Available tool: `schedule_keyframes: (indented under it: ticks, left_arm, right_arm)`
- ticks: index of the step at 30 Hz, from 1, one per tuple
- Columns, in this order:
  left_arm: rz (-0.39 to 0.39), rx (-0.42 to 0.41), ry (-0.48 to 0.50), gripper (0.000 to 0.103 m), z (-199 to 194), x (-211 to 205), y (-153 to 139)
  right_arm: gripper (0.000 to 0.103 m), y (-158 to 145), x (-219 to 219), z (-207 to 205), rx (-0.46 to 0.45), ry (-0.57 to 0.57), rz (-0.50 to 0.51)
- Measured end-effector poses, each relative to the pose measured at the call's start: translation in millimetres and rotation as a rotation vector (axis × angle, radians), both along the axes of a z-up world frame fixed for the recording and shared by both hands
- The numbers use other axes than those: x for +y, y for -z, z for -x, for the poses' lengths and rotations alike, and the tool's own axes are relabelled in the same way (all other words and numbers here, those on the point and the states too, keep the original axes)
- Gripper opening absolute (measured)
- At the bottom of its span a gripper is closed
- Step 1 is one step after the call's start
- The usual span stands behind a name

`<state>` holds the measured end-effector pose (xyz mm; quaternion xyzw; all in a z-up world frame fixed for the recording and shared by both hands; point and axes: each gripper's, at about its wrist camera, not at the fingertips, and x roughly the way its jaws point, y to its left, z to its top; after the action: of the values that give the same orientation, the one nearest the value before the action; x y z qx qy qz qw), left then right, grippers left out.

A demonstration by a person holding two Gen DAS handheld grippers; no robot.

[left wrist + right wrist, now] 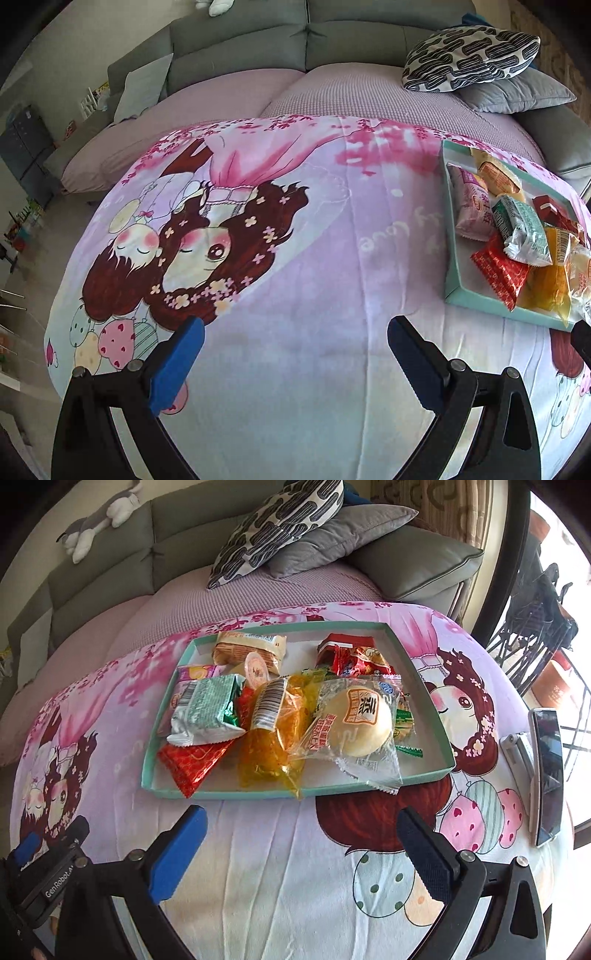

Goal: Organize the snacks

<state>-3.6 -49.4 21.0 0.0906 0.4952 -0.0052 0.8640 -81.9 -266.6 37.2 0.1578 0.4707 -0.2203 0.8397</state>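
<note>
Your right hand-held gripper, low in the right wrist view, has its jaws wide apart with nothing between them, angled down over the cartoon-print blanket. Just beyond it, mid-frame, the shallow teal cardboard tray holds heaped wrapped snacks: red, yellow, green packets and a round pastry. Your left hand-held gripper is equally spread and empty, the tray at its right edge.

Cartoon-print blanket, patterned cushion, grey sofa, phone
</note>
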Motion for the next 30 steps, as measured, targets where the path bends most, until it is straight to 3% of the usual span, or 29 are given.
schedule_keyframes:
  ticks: [9, 16, 30]
  left_arm:
    - [0.004, 0.016, -0.019, 0.099, -2, 21, 6]
    - [0.025, 0.016, 0.017, 0.099, -7, 16, 15]
    - [0.056, 0.046, -0.01, 0.099, -22, 20, 37]
  right_arm:
    - [0.103, 8, 25, -10, 0.015, -0.076, 0.033]
    - [0.103, 20, 28, -19, 0.015, -0.083, 0.038]
    - [0.103, 33, 29, -31, 0.015, -0.097, 0.04]
